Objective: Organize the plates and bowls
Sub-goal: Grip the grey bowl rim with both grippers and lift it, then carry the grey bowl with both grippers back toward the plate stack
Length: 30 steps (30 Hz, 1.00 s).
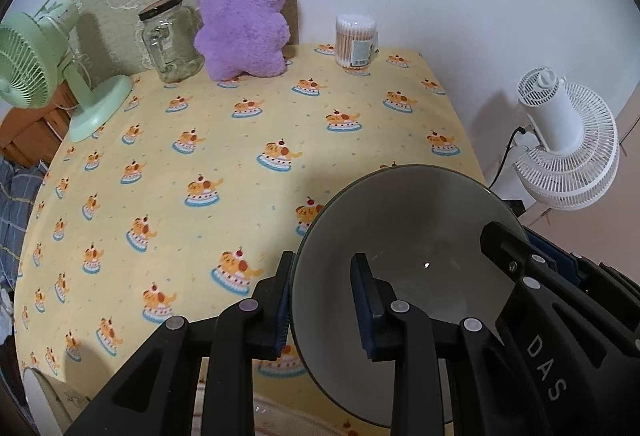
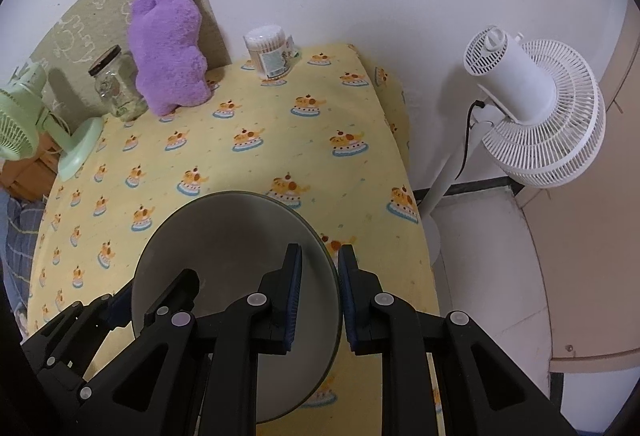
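With both tools clamped on 1 grey bowl (image 1: 404, 236) above the yellow tablecloth (image 1: 240, 139), the left gripper (image 1: 324, 300) pinches its left rim, 1 finger inside and 1 outside, while the right gripper (image 2: 320, 296) pinches the opposite rim likewise.

white letters "das" stand on the right gripper (image 1: 520, 260) body; nothing else reads.

A grey bowl (image 1: 404, 236) with a thin dark rim, empty and glossy inside. It is tilted above the yellow patterned tablecloth (image 1: 224, 139), near that cloth's right edge.
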{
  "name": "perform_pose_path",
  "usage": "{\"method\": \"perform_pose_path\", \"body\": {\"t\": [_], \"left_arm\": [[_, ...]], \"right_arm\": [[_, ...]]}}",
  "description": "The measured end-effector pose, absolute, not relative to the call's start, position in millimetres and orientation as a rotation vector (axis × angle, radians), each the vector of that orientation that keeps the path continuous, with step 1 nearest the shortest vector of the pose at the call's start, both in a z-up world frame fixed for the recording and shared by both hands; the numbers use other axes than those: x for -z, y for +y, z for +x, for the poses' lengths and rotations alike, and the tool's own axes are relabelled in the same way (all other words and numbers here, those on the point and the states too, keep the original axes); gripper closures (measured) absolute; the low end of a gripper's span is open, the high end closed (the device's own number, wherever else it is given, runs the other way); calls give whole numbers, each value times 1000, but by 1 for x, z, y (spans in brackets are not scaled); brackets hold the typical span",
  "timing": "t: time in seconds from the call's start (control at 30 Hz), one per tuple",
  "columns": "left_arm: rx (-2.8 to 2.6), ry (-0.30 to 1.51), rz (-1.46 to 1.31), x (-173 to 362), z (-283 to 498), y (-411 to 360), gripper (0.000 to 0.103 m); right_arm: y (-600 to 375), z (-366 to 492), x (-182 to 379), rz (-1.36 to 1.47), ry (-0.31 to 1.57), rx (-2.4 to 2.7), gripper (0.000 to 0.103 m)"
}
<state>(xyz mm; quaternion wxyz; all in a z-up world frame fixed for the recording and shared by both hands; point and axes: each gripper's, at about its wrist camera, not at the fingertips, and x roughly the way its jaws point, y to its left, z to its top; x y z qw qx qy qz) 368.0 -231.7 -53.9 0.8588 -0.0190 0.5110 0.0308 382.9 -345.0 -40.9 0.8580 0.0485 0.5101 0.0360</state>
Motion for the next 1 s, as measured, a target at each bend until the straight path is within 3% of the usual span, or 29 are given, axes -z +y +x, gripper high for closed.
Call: {"method": "perform_pose_path", "body": {"t": [1.0], "left_arm": [[25,998,-45,-18,258,-108,77]], "right_arm": [[-226,262,-41,88,987,-6,81]]}}
